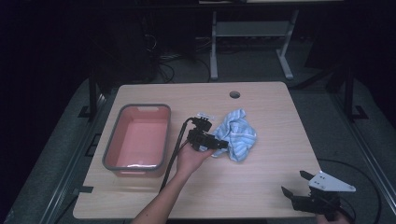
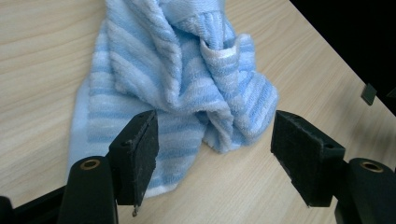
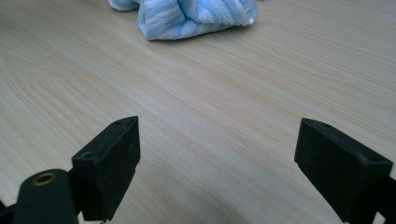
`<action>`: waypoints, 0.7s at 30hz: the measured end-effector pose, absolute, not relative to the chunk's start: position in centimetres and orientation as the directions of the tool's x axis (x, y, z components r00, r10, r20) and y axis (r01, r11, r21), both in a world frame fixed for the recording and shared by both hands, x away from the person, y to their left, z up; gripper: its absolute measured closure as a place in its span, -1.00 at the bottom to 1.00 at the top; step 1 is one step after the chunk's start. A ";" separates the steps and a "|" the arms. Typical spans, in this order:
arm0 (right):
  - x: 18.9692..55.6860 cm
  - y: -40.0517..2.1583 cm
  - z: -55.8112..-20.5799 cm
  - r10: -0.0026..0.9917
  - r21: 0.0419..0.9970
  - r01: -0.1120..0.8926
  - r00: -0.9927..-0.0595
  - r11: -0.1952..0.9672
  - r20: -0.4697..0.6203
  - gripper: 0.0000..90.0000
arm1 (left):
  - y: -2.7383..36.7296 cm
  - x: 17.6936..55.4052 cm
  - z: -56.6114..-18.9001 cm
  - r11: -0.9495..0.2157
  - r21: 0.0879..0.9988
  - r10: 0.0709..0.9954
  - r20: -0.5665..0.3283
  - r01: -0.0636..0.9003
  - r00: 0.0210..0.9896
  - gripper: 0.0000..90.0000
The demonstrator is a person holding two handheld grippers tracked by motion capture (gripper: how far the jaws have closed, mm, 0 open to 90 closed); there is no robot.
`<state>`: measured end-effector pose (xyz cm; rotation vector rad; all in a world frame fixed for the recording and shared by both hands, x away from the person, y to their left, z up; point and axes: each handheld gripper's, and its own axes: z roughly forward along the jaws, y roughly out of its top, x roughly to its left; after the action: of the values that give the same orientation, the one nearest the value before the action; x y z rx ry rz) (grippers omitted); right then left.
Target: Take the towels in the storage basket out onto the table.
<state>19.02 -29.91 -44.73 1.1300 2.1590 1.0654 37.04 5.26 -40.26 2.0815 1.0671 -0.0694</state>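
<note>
Left gripper (image 2: 212, 156) stood at near-left edge of towel (image 1: 238, 134), jaws wide, crumpled fold between them, pads not pressing. Towel lay mid-table, just right of tub (image 1: 136, 138); not yet lifted, likely early in job. Right gripper (image 1: 299, 185) sat wide, empty, near-right corner. Towel: soft terry, blue-white stripes, bunched. Tub: pink, grey-rimmed, rectangular. Table (image 1: 261, 186): pale wood grain.

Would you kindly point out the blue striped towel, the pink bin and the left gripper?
Blue striped towel (image 2: 187, 84), left gripper view, on its bunched middle.
Pink bin (image 1: 136, 108), high view, on its grey far rim.
Left gripper (image 2: 215, 154), left gripper view, midway between fingertips.
</note>
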 end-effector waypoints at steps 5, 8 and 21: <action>19.1 -30.1 -44.7 0.839 0.812 0.463 -0.542 0.356 -0.059 -0.70 | 6.0 36.6 -40.1 -0.339 0.622 0.668 -0.369 0.706 0.646 -0.29; 19.1 -30.1 -44.8 0.842 0.810 0.469 -0.537 0.351 -0.054 -0.70 | 6.4 36.3 -40.0 -0.338 0.625 0.665 -0.369 0.703 0.649 -0.29; 19.1 -30.1 -44.7 0.839 0.810 0.462 -0.541 0.362 -0.067 -0.70 | 7.0 34.7 -40.0 -0.340 0.639 0.649 -0.372 0.690 0.664 -0.29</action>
<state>19.11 -30.08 -44.73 1.1263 2.1531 1.0537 34.74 7.03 -39.98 2.0667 1.0335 -0.0644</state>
